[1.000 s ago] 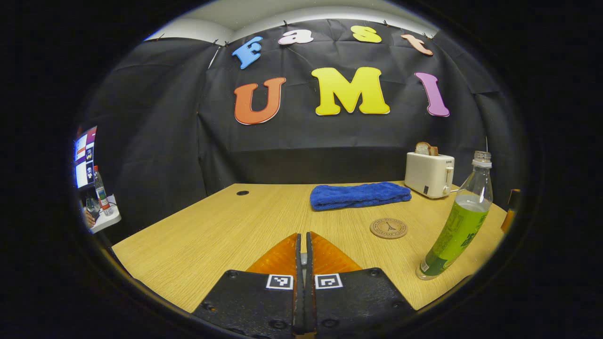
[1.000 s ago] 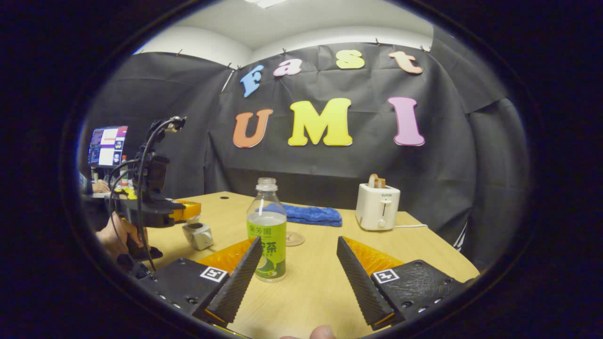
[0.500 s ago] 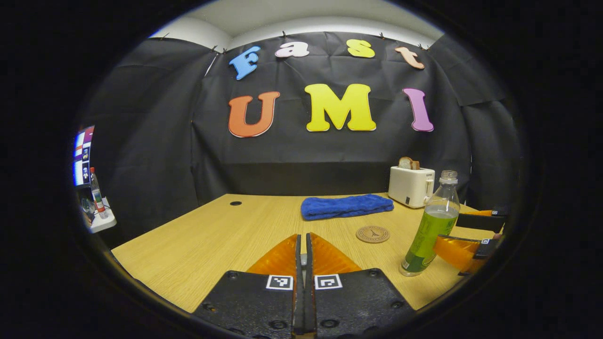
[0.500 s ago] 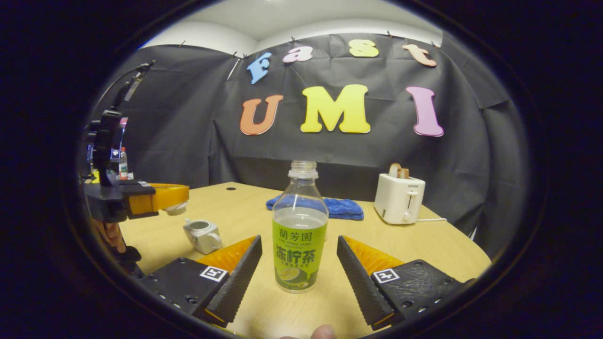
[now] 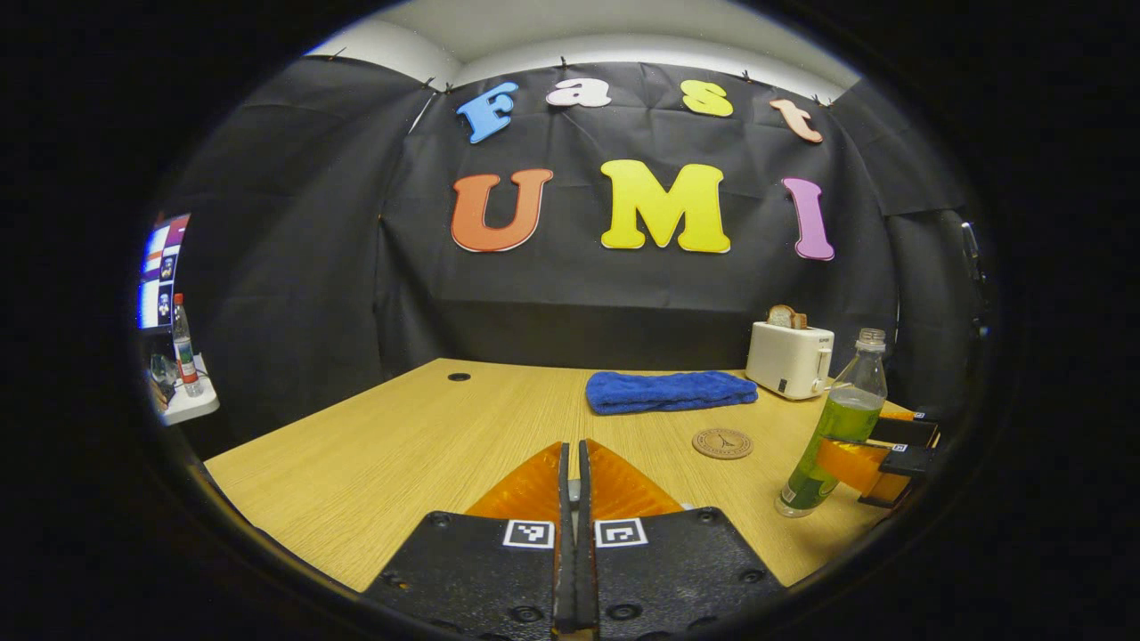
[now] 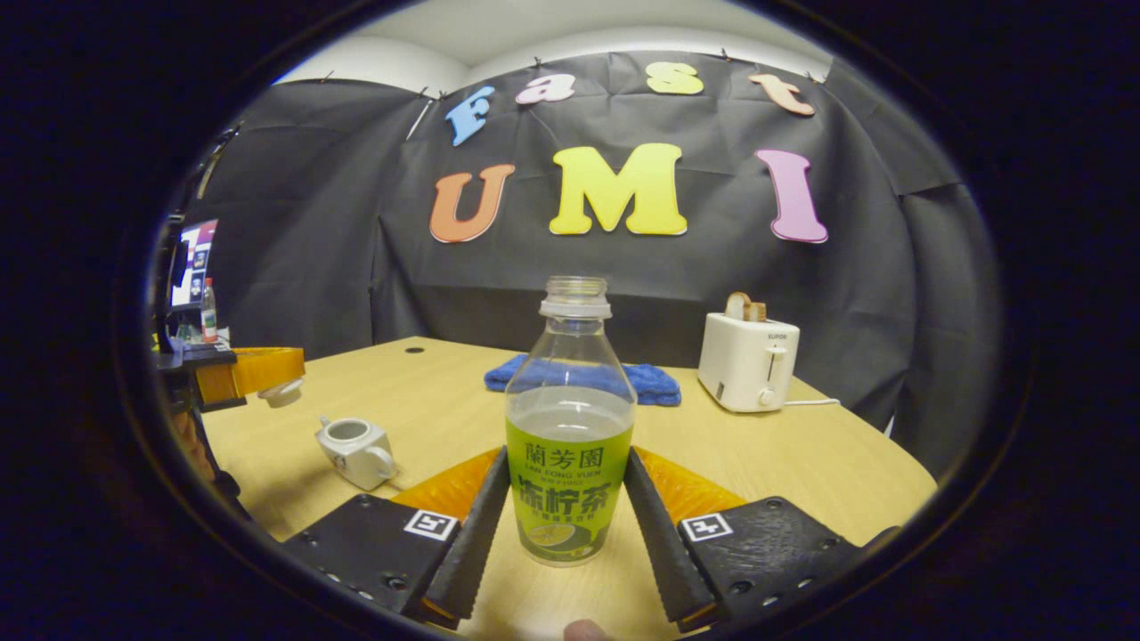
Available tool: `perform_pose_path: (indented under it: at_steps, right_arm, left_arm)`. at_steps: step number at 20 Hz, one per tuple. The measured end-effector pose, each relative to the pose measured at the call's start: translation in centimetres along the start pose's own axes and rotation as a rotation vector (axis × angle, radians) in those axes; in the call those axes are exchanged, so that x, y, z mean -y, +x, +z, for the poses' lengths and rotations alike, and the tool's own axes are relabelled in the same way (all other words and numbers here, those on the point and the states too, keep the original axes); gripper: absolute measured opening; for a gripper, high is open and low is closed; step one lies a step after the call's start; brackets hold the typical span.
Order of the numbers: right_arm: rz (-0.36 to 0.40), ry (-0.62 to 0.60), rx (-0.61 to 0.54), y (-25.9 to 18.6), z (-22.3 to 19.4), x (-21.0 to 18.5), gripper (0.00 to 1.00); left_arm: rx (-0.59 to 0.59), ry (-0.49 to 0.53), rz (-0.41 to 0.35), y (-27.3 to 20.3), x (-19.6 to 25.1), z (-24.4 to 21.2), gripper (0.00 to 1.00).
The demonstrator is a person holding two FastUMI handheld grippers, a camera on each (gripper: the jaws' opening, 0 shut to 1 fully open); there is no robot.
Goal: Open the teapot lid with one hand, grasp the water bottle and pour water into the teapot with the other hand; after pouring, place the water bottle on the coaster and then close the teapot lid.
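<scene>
ridged fingers of right gripper (image 6: 565, 525) pinch clear plastic water bottle (image 6: 570, 427); left gripper (image 5: 571, 534) pressed together.

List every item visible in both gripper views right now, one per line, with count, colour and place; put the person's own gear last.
water bottle: 1, clear with green label, uncapped, upright on the table, between the right gripper's fingers.
teapot: 1, white, lid off, on the table's left part in the right gripper view.
teapot lid: 1, white, held above the table.
coaster: 1, brown, round, flat on the table near the towel.
towel: 1, blue, folded, toward the table's back.
toaster: 1, white, bread in its slot, back right.
table: 1, light wood.
monitor: 1, lit, far left.
left gripper: shut on the teapot lid.
right gripper: fingers against both sides of the water bottle.
</scene>
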State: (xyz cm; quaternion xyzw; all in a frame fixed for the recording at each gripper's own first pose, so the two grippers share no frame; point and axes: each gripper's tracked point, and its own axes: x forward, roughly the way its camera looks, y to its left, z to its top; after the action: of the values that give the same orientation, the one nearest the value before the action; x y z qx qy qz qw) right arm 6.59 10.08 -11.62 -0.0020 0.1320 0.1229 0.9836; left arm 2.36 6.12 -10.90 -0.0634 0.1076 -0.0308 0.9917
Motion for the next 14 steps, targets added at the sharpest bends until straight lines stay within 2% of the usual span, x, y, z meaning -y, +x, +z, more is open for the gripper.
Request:
perform_pose_path:
  at_steps: [3,10,14]
  right_arm:
    - [0.022,-0.136,-0.022,0.1,0.7,-0.9,0.74]
    - [0.082,-0.662,-0.106,2.0,2.3,-3.0,0.73]
    - [0.101,-0.865,-0.108,2.8,2.5,-4.2,0.75]
  left_arm:
    - [-0.019,-0.006,-0.008,0.1,-0.5,-0.8,0.03]
    - [-0.018,0.002,-0.039,-0.1,-1.7,-0.7,0.03]
    - [-0.007,0.022,-0.059,-0.1,-2.6,-0.6,0.02]
